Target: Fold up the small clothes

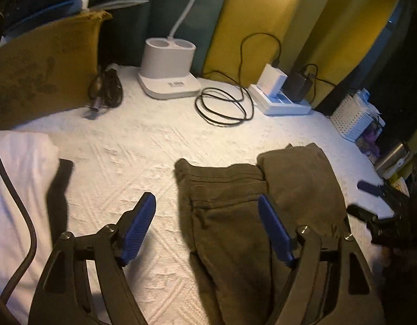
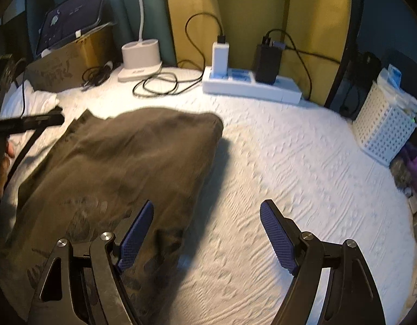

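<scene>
I see both claws spread, empty: left claw (image 1: 207, 230) hangs over the shorts (image 1: 235, 216), which run lengthwise away; right claw (image 2: 207, 233) straddles their right edge.

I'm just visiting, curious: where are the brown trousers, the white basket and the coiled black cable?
brown trousers (image 1: 230, 216), left wrist view, waistband area
white basket (image 2: 384, 132), right wrist view, perforated side
coiled black cable (image 1: 222, 105), left wrist view, loop

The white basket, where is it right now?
The white basket sits at the right edge of the white bedspread, right of the power strip; it shows far right in both wrist views.
</scene>
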`<state>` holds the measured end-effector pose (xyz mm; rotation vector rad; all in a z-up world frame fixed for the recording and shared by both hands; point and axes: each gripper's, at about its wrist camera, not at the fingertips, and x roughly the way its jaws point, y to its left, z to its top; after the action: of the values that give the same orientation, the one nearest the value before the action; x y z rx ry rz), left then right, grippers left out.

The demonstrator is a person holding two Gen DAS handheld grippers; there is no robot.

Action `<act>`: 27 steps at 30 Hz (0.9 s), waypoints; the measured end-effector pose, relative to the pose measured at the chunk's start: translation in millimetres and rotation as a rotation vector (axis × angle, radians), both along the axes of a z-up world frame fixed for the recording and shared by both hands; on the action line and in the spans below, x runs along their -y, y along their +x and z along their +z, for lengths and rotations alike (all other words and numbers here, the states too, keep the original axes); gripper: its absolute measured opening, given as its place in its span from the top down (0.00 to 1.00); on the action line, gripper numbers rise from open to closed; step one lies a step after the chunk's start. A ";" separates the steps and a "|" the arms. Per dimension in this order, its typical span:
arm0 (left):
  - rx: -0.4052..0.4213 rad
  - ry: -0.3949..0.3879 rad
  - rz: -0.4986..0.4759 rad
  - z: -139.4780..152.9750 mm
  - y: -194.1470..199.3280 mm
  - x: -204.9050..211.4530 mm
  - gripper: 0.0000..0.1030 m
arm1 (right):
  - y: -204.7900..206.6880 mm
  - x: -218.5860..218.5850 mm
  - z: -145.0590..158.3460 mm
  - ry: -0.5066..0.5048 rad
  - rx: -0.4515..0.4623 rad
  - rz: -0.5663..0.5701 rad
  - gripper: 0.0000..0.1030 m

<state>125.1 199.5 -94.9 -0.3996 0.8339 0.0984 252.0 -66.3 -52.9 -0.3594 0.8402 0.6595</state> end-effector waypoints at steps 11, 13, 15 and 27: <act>-0.018 -0.161 -0.146 -21.1 22.3 14.1 0.14 | 33.1 -8.5 -5.8 0.065 -0.067 -0.010 0.21; -0.019 -0.157 -0.156 -20.8 24.9 18.0 0.09 | 36.6 -10.2 -10.7 0.072 -0.086 -0.010 0.21; -0.025 -0.132 -0.160 -20.3 27.1 22.8 0.09 | 39.9 -12.7 -15.0 0.082 -0.105 -0.007 0.21; -0.068 0.049 -0.236 -22.3 34.3 55.3 0.14 | 43.1 -34.4 -32.5 0.150 -0.170 0.069 0.21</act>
<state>159.4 144.2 -117.2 -0.2506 0.9385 -0.0875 295.2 -31.9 -85.4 -0.1996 0.9367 0.8211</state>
